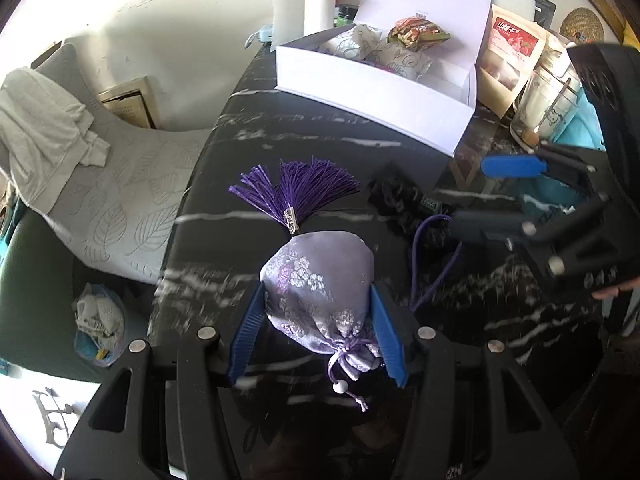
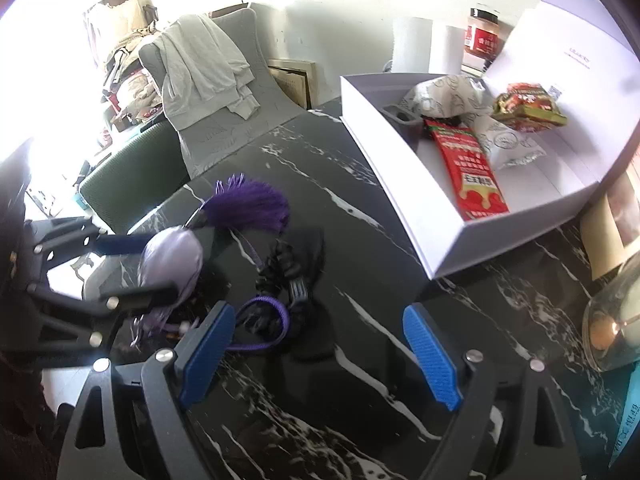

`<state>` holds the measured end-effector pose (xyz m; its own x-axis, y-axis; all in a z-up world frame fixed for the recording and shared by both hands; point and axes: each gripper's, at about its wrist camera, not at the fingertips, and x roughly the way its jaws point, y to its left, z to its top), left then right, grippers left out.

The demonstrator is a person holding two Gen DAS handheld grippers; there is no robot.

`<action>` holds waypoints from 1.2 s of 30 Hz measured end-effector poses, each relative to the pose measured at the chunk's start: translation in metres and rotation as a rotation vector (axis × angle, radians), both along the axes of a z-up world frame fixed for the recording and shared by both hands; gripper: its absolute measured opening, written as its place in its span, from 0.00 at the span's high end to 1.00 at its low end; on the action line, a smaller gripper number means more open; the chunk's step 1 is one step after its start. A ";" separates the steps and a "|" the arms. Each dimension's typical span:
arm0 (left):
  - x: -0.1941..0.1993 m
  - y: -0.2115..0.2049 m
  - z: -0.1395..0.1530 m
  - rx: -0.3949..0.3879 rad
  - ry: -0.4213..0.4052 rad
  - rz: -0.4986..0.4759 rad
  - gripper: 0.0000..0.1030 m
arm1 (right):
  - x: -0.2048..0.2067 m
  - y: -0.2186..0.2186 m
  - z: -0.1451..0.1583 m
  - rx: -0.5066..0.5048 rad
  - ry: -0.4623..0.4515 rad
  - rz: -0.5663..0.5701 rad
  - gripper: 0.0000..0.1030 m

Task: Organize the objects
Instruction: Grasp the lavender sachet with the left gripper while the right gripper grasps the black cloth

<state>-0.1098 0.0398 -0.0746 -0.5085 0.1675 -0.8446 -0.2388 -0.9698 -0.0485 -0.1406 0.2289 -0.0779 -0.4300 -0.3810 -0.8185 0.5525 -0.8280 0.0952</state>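
While gripped, lavender sachet (image 1: 316, 284) between left claw (image 1: 318, 328) pads, tassel (image 1: 304, 190) outward.

So on the tabletop (image 2: 360, 240): one lilac pouch (image 1: 320, 284), one white box (image 1: 372, 88), two paper rolls (image 1: 304, 10), two purple tassels (image 1: 296, 192).

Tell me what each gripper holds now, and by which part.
The left gripper holds the lilac pouch by the two sides of its body, just above the tied neck. The right gripper holds nothing; its jaws stand open over the table.
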 end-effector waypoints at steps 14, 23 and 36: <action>0.031 -0.021 0.002 0.016 -0.005 0.064 0.49 | -0.003 -0.035 -0.018 0.053 0.000 0.029 0.46; 0.040 -0.007 0.003 -0.005 0.002 0.054 0.49 | 0.007 -0.027 -0.021 0.070 -0.002 0.022 0.74; 0.065 0.020 0.003 -0.025 0.007 0.015 0.49 | 0.032 0.024 -0.022 0.103 0.010 -0.049 0.74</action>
